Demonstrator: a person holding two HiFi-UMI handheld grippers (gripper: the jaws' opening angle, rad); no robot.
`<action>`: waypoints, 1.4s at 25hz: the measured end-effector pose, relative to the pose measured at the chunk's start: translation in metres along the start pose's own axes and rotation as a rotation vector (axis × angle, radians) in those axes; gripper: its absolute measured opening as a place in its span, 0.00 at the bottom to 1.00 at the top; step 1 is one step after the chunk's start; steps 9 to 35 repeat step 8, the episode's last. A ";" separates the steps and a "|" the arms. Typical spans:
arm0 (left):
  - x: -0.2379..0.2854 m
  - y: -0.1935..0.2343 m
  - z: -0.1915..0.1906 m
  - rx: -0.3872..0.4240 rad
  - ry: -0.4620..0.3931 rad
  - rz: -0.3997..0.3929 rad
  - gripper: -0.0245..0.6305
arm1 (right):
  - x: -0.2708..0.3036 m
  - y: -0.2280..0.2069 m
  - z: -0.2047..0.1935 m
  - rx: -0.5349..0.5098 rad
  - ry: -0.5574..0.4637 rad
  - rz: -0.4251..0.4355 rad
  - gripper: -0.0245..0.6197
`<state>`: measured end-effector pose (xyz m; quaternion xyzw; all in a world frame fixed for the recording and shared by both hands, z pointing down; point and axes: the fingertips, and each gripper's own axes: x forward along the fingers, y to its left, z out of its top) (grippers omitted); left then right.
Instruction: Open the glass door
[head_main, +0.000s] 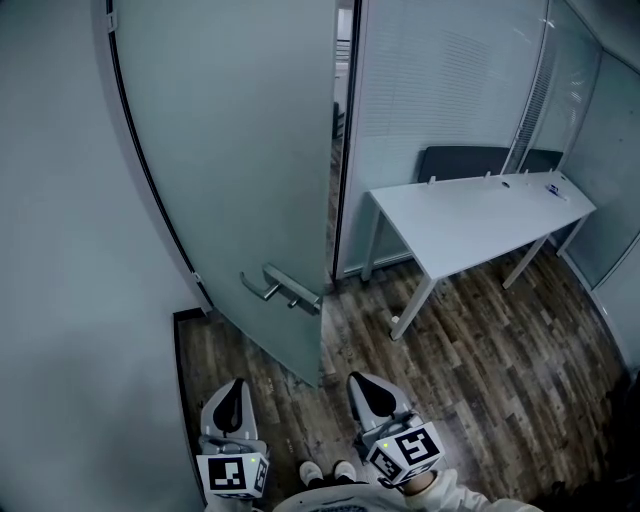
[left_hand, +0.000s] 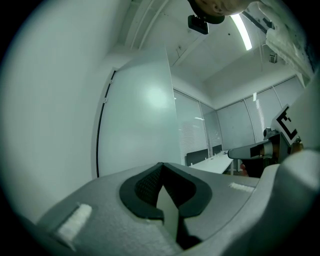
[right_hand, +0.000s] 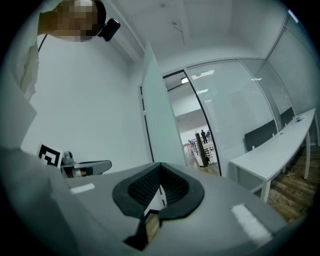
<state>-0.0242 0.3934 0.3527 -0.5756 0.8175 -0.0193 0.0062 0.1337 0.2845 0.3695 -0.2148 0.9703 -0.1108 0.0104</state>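
My left hand-held gripper (head_main: 234, 395) and right hand-held gripper (head_main: 365, 390) sit short of the door (head_main: 240, 150), jaws together and empty. It already stands ajar, its handle (head_main: 285, 288) untouched.

- We lose the top of the glass door (head_main: 230, 150) past the head view's upper edge.
- On the white desk (head_main: 470, 225), the small things (head_main: 553, 189) at its far right end are too small for us to name.
- Far figures (right_hand: 204, 135) through the doorway (right_hand: 187, 115) are too tiny to make out.
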 end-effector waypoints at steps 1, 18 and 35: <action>-0.001 0.000 0.001 0.003 -0.002 0.002 0.04 | 0.000 0.000 0.001 0.001 -0.002 0.001 0.04; 0.003 -0.001 -0.001 0.005 0.012 0.011 0.04 | 0.001 -0.004 0.002 0.009 0.004 0.003 0.04; 0.003 -0.001 -0.001 0.005 0.012 0.011 0.04 | 0.001 -0.004 0.002 0.009 0.004 0.003 0.04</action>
